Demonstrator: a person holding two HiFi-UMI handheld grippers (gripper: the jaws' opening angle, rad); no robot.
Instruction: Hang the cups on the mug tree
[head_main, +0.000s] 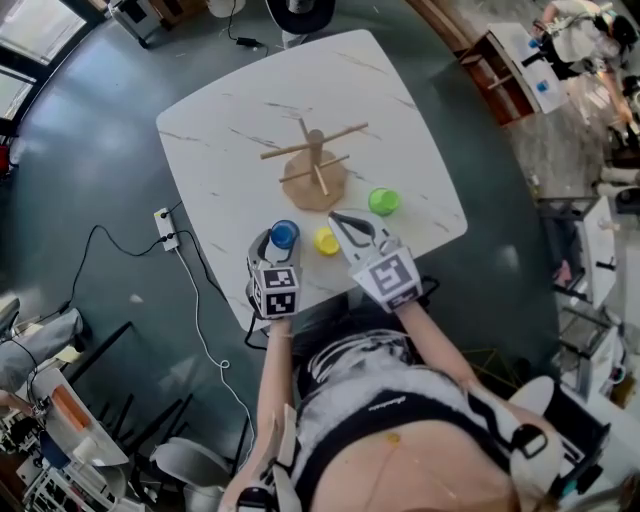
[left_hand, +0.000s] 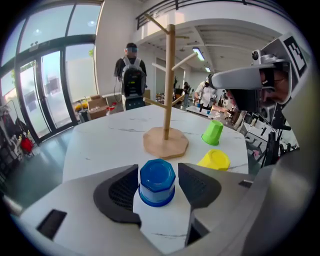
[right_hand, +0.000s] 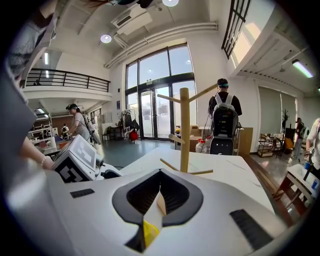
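The left gripper has its jaws standing wide, one on each side of the blue cup, with a sliver of gap at each pad, so nothing is gripped yet. The cup sits mouth-down on the white counter near its front edge, its faceted base facing up. It looks like small, thin moulded plastic, so probably light, fairly stiff and smooth enough to slip. A moderate squeeze across two opposite flat facets, low on the body near the wider rim, should hold better than a pinch at the tapered top. No handle shows from here, so how it will catch on a peg is unclear. The right gripper hovers with its jaws closed together and nothing between them. A sliver of the yellow cup shows below them. It also lies mouth-down, just beside the blue one. Farther back the green cup stands inverted near the mug tree, whose pegs are all bare.
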